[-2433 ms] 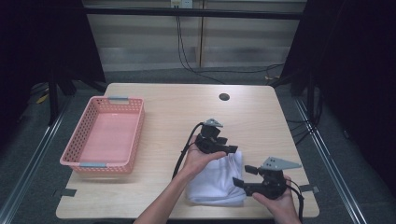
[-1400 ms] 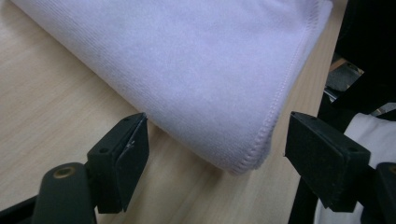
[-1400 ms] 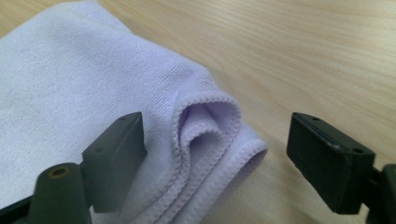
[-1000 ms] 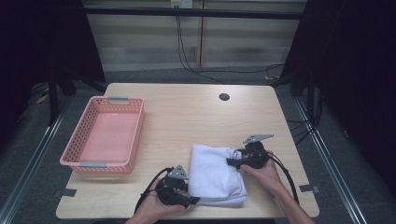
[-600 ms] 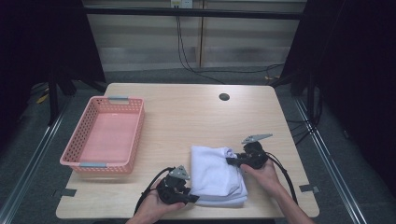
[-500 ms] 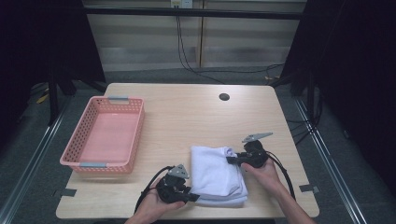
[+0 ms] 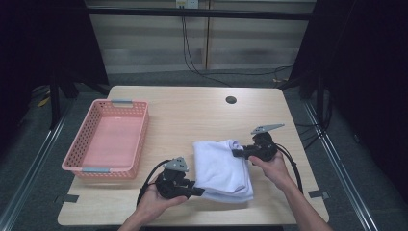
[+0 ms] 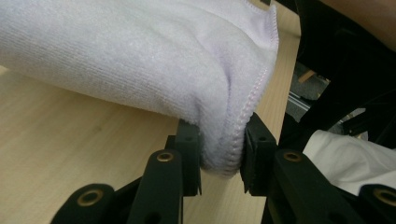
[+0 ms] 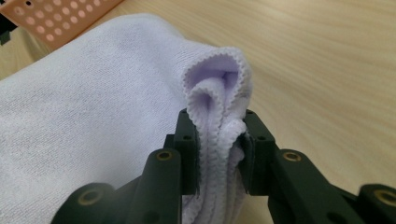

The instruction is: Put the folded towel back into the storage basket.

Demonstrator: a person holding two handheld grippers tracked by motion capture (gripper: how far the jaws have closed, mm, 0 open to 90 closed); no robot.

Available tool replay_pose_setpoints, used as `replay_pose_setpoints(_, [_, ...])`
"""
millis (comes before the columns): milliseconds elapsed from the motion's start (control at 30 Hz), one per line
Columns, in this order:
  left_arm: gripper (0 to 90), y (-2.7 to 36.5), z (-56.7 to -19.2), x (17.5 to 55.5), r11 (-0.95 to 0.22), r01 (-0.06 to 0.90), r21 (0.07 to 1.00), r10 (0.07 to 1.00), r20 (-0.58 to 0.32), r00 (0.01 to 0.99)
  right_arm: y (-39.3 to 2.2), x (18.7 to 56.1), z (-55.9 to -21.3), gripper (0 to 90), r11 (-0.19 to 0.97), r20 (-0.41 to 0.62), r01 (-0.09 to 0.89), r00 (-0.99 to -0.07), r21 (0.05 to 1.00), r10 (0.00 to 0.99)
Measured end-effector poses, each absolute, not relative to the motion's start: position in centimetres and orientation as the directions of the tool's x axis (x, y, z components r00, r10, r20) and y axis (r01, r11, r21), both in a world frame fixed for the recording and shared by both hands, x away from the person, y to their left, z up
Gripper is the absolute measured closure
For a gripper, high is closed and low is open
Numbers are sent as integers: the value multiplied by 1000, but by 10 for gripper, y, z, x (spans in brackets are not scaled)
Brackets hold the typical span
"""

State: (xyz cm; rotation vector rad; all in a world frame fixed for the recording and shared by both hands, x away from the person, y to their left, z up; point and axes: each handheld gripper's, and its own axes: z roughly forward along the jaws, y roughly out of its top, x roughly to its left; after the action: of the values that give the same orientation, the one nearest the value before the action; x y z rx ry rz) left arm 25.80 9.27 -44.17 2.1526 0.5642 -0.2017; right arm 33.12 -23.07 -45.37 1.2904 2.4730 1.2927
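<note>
Near the table's (image 7: 202,103) front edge, right of centre: folded white towel (image 7: 220,163), soft and limp. Left gripper (image 7: 195,190) clamped on its near corner, right gripper (image 7: 235,153) on its far one; sagging between likely.

Readable text: none found.
Towel (image 7: 222,163): no label or print seen.
Basket (image 7: 137,139), left of towel: no markings seen.
Table (image 7: 192,110): no signs seen.
</note>
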Motion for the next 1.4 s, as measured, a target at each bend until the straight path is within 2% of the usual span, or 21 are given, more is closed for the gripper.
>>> replay_pose_setpoints(100, [722, 102, -430, 259, -492, 464, 737, 340, -328, 881, -229, 335, -441, 720, 267, 318, 632, -655, 727, 685])
replay_pose_setpoints(333, [728, 123, -412, 270, -450, 482, 752, 385, -324, 864, -213, 348, -418, 723, 278, 296, 602, -678, 748, 673])
replay_pose_setpoints(433, [728, 130, -407, 272, -420, 493, 762, 384, -343, 857, -208, 355, -409, 724, 277, 313, 605, -687, 747, 656])
replay_pose_setpoints(833, [727, 164, -384, 286, -385, 486, 785, 411, -326, 852, -179, 378, -382, 726, 277, 300, 569, -715, 774, 631])
replay_pose_setpoints(1000, [727, 189, -372, 291, -353, 480, 803, 441, -309, 843, -151, 395, -367, 726, 285, 297, 548, -739, 786, 604])
replay_pose_setpoints(1400, [727, 258, -366, 307, -251, 531, 810, 514, -353, 782, -89, 427, -351, 727, 305, 309, 545, -762, 781, 569])
